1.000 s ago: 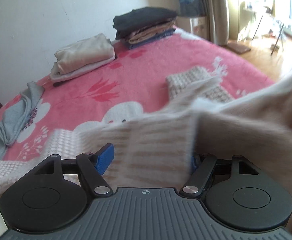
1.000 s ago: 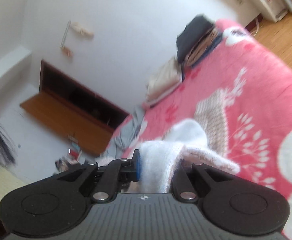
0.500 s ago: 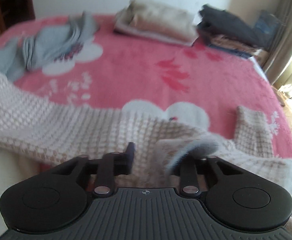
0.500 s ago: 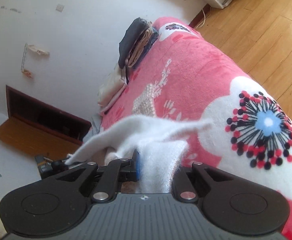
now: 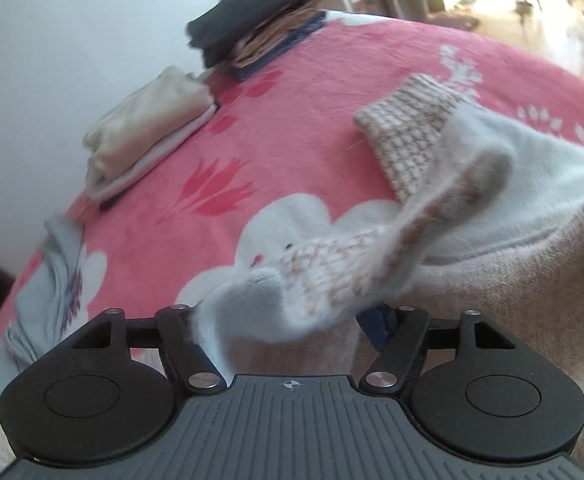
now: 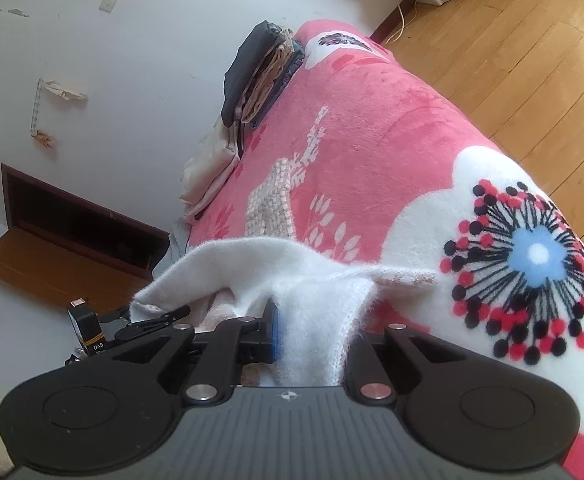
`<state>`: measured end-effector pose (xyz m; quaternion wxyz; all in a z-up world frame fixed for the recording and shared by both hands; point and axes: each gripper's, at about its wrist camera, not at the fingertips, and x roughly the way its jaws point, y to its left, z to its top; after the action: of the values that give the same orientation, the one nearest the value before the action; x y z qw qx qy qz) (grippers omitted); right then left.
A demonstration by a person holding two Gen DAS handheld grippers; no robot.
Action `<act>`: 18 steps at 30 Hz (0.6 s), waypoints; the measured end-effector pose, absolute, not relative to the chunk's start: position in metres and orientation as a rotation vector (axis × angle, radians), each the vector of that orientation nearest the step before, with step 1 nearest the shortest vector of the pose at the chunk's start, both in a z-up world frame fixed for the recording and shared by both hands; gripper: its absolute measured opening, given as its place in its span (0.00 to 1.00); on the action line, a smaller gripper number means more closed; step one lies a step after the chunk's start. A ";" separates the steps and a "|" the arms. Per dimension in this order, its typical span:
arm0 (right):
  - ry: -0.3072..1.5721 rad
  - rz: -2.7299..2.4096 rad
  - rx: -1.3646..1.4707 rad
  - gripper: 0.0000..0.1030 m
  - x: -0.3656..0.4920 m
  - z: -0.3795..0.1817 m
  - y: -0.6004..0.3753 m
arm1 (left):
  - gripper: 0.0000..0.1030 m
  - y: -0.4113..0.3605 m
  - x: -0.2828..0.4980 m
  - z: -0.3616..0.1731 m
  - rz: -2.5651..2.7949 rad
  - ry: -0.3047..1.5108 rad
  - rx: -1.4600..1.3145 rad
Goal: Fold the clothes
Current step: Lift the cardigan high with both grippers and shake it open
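Right wrist: right gripper [image 6: 311,340] pinches sweater [image 6: 315,300]; left gripper [image 5: 288,320] opening, sweater seemingly between.

My bed [image 5: 292,128] wears a pink blanket with white flowers. Against the wall on it sit a dark folded stack [image 5: 256,28] and, just beside that, a cream folded pile [image 5: 148,128]. A crumpled grey garment [image 5: 52,280] lies near the left edge, and the beige-checked knit sweater [image 5: 407,140] spreads across the near side
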<state>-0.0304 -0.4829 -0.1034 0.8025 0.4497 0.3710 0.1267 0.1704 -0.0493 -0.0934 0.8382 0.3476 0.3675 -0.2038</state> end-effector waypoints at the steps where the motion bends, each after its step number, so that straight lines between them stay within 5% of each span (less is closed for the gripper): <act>1: 0.797 0.269 0.959 0.11 -0.030 -0.103 -0.482 | 0.67 -0.054 0.172 -0.097 -0.438 0.776 0.746; 3: 0.799 0.262 0.952 0.12 -0.030 -0.103 -0.481 | 0.63 -0.058 0.178 -0.102 -0.442 0.797 0.737; 9: 0.822 0.235 0.911 0.14 -0.027 -0.102 -0.472 | 0.16 -0.056 0.189 -0.103 -0.409 0.839 0.595; 18: 0.726 0.140 0.520 0.11 -0.027 -0.061 -0.424 | 0.09 -0.015 0.149 -0.019 -0.315 0.647 0.368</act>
<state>-0.0269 -0.4244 -0.0605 0.8996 0.2514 0.3507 0.0675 0.1495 -0.0151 -0.0191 0.9195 0.1788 0.3147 -0.1530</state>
